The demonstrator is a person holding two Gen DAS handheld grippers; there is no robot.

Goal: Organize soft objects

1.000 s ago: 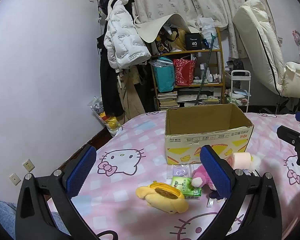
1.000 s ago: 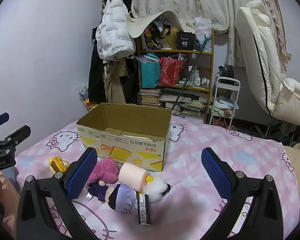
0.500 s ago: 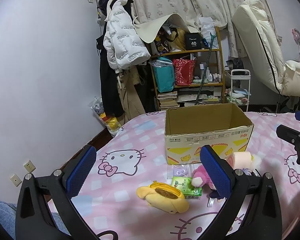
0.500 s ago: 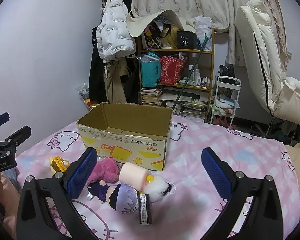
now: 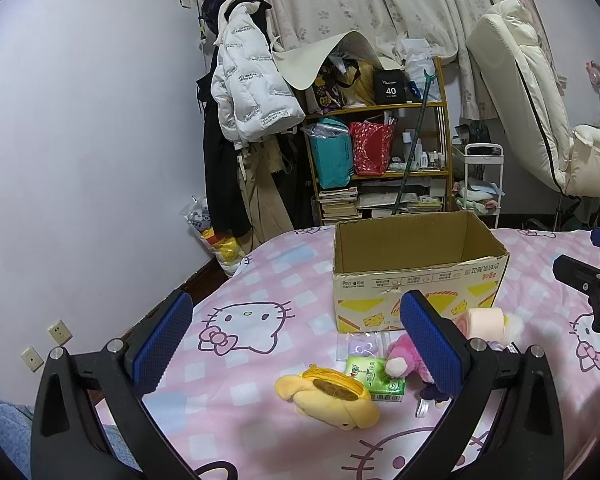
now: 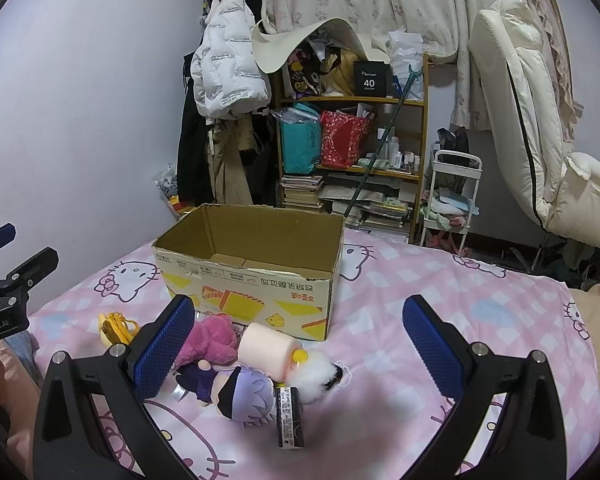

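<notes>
Fingers of both grippers spread, empty, above plush toys fronting the cardboard box.

A white puffer jacket hangs beside a cluttered wooden shelf.

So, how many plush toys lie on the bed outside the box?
3 clearly: a yellow plush nearest the left gripper, a pink plush against the cardboard box, and a purple-haired doll in front of it. Others may be hidden behind the fingers.
</notes>
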